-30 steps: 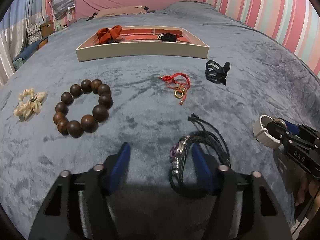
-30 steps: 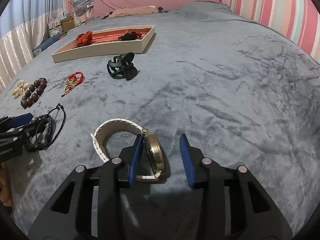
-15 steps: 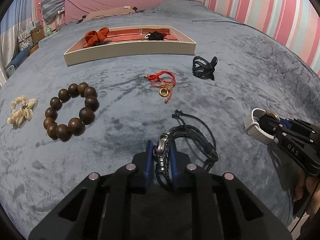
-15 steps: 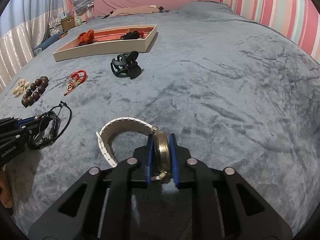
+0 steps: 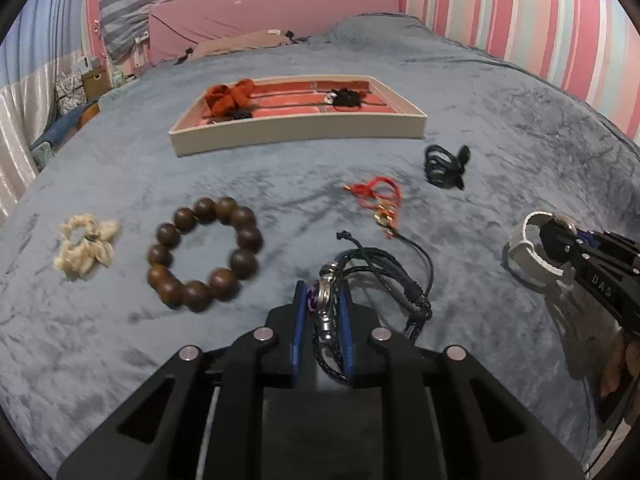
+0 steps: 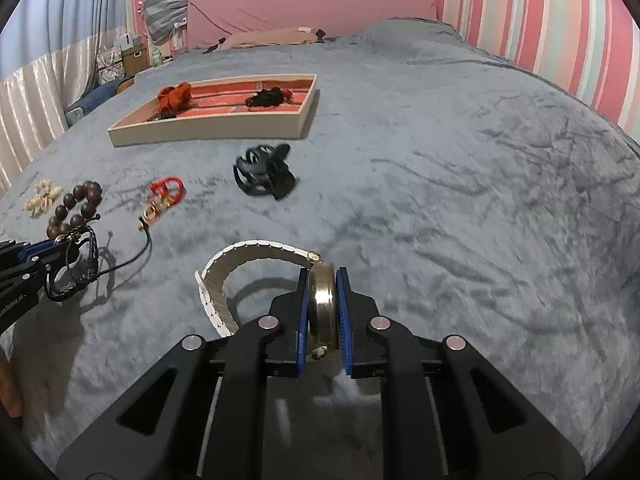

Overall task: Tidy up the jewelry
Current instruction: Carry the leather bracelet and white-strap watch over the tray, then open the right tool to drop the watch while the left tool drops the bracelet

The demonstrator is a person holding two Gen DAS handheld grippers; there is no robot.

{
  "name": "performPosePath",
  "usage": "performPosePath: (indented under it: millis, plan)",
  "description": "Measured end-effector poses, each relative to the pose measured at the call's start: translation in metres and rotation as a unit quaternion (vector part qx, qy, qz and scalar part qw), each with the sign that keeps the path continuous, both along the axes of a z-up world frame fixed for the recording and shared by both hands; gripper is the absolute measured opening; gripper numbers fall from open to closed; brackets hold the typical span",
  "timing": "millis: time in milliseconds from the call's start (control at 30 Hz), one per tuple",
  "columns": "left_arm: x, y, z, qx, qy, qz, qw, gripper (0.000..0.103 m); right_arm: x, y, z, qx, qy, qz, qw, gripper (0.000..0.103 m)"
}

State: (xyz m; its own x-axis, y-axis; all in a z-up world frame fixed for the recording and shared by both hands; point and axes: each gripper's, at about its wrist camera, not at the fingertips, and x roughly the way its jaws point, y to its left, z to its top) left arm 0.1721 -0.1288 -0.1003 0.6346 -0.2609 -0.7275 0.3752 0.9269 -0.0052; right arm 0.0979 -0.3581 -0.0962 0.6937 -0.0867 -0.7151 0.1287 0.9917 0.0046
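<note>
My left gripper [image 5: 323, 292] is shut on a black braided leather bracelet [image 5: 384, 272] with metal charms and holds it just above the grey blanket. My right gripper [image 6: 322, 276] is shut on the gold case of a white-strapped watch [image 6: 248, 252], lifted off the blanket. Each gripper shows in the other view: the right one with the watch [image 5: 532, 240], the left one with the bracelet [image 6: 76, 264]. The beige jewelry tray [image 5: 296, 130] with red lining lies further back and holds an orange scrunchie [image 5: 230, 96] and a black item [image 5: 346, 98].
On the blanket lie a brown wooden bead bracelet [image 5: 204, 252], a shell bracelet [image 5: 86, 246], a red cord bracelet with gold rings [image 5: 378, 198] and a black hair claw [image 5: 444, 166]. Striped walls and pillows stand behind the bed.
Both grippers closed, the left on the black bracelet and the right on the watch, then lifted them off the blanket and moved forward toward the tray.
</note>
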Motion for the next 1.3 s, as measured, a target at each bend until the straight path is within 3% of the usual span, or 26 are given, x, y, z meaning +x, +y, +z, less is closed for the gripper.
performPosePath:
  millis: [367,667,1300]
  plan:
    - [0.049,0.028,0.024,-0.013,-0.014,0.042,0.9989,0.016,0.046,0.019,0.025,0.007,-0.017,0.007,1.000,0.014]
    - [0.114,0.027,0.045,-0.011,-0.026,0.058,0.9979,0.016,0.119,0.026,0.045,0.013,-0.023,0.004,1.000,0.014]
    - [0.251,0.015,0.028,0.003,-0.036,0.092,0.9951,0.016,0.278,0.026,0.018,0.037,0.007,-0.047,0.998,0.014]
